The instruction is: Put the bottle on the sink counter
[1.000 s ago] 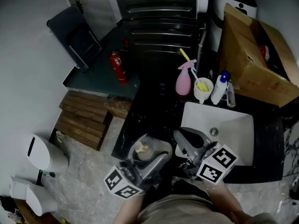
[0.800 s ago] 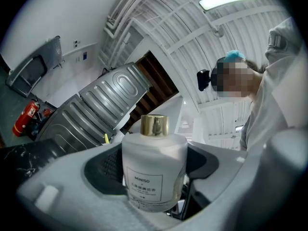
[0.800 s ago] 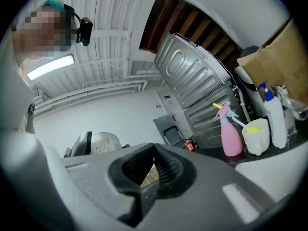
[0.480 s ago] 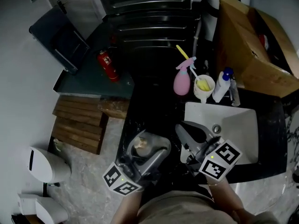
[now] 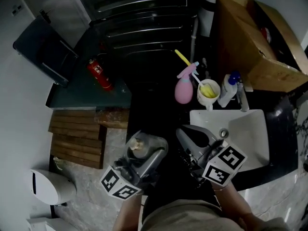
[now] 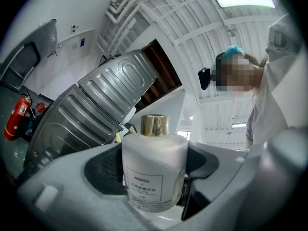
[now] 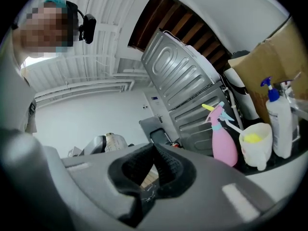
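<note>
A white round bottle [image 6: 154,170] with a gold cap sits upright between the jaws of my left gripper [image 6: 153,186], which is shut on its body. In the head view the bottle [image 5: 136,147] and left gripper [image 5: 146,153] hang over the left edge of the black sink counter [image 5: 154,114]. My right gripper [image 5: 191,139] is to their right, beside the white sink [image 5: 245,134]. Its jaws are shut with nothing between them. The right gripper view shows the shut pads of my right gripper [image 7: 153,170], with the bottle [image 7: 113,141] to the left behind them.
At the counter's back stand a pink spray bottle [image 5: 184,89], a white cup with a yellow brush [image 5: 208,93] and a white blue-topped spray bottle [image 5: 226,91]. A cardboard box [image 5: 250,37] fills the back right. On the floor to the left are a red fire extinguisher [image 5: 98,74], wooden pallets [image 5: 77,134] and a white bin [image 5: 50,186].
My left gripper has drifted a little to the left with the bottle still in it. The right gripper has hardly moved. The head view has shifted slightly.
</note>
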`<state>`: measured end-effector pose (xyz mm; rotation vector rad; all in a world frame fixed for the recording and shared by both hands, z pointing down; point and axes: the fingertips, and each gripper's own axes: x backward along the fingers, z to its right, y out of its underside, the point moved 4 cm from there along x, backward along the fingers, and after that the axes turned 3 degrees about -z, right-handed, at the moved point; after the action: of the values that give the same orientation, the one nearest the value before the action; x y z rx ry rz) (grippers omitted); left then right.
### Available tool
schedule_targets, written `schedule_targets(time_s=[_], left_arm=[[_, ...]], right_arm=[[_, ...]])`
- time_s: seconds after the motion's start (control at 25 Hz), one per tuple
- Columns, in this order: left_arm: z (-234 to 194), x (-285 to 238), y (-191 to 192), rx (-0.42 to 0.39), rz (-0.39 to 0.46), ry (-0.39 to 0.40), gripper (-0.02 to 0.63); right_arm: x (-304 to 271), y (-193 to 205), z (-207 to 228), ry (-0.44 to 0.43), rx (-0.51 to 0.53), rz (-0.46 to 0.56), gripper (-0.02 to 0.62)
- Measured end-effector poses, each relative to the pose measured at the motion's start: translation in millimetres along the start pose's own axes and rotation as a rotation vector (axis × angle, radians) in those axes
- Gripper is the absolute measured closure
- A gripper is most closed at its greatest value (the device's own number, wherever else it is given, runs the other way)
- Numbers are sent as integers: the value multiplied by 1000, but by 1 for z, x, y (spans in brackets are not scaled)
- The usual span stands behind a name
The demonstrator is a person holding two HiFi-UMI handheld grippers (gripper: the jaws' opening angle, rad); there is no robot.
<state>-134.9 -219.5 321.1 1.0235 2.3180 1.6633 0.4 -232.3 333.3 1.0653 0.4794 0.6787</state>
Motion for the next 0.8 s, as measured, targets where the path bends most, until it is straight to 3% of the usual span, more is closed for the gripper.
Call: schedule_targets(time_s=[0.24, 0.8], left_arm=[[-26, -16, -5, -41, -38, 31, 259], [-98, -53, 2, -54, -136, 38, 259]], right_arm=[[-22, 0, 11, 12, -2, -15, 592], [-59, 16, 47, 90, -25, -47, 592]])
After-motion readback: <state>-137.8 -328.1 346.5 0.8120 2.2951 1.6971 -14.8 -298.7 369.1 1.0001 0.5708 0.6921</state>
